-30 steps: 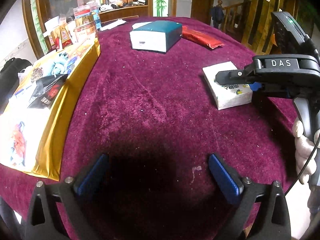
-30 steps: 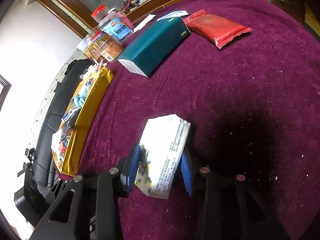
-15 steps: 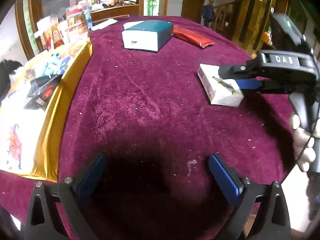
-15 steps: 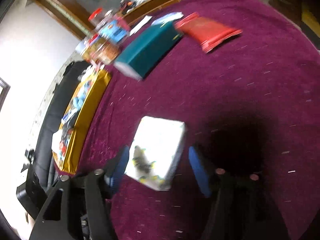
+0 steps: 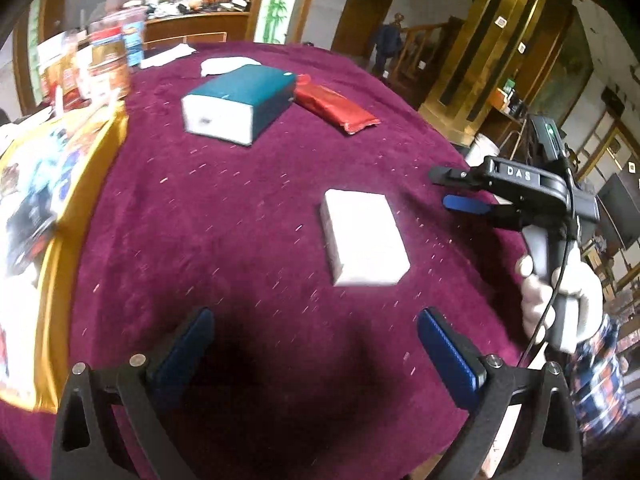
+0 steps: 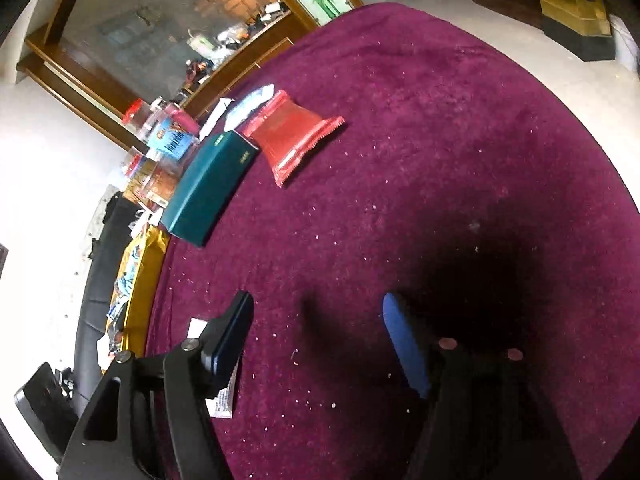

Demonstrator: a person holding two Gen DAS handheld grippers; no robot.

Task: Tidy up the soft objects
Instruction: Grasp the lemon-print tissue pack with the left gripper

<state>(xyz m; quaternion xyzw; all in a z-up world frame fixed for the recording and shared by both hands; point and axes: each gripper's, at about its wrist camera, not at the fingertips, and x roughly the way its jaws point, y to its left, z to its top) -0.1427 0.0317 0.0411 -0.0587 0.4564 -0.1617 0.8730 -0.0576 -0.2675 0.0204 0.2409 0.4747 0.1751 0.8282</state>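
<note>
A white tissue pack point(image 5: 364, 236) lies flat on the purple tablecloth point(image 5: 224, 216), ahead of my open, empty left gripper point(image 5: 316, 344). My right gripper point(image 5: 452, 188) hovers to the right of the pack, apart from it, open and empty. In the right wrist view the right gripper point(image 6: 320, 336) is open over bare cloth, and only a corner of the white pack point(image 6: 224, 396) shows behind its left finger. A teal tissue box point(image 5: 240, 104) and a red soft packet point(image 5: 334, 108) lie further back; both also show in the right wrist view, the box point(image 6: 208, 188) and the packet point(image 6: 292, 136).
A gold tray point(image 5: 100, 152) of mixed items runs along the table's left side. Jars and snack containers point(image 5: 112, 64) stand at the back left. A small white wrapper point(image 5: 224, 65) lies behind the teal box. The table's round edge drops off at the right.
My right gripper opened and let go of the white pack, which now lies flat on the cloth. The right gripper then drew back to the right, away from it.
</note>
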